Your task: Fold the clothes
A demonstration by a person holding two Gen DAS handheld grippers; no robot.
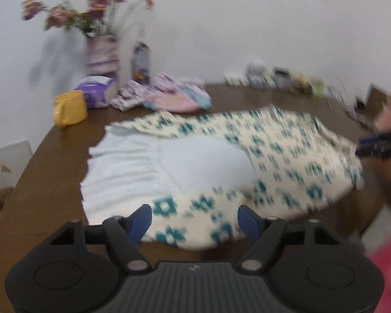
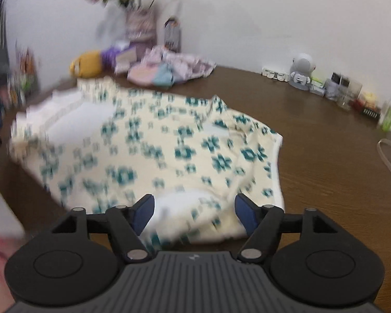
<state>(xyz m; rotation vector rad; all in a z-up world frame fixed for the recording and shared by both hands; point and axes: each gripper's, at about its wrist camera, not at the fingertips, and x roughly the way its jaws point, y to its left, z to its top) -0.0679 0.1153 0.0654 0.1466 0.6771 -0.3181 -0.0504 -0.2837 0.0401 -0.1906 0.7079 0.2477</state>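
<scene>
Cream patterned garment (image 1: 273, 156) lies just ahead of both spread, empty claws, left (image 1: 194, 221) and right (image 2: 194, 212), long axis crosswise.

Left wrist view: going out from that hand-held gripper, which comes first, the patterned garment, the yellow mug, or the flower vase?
1. The patterned garment, straight ahead, its near edge between the open fingers of the left hand-held gripper.
2. The yellow mug, farther back on the left.
3. The flower vase, farthest, behind the mug by the wall.
</scene>
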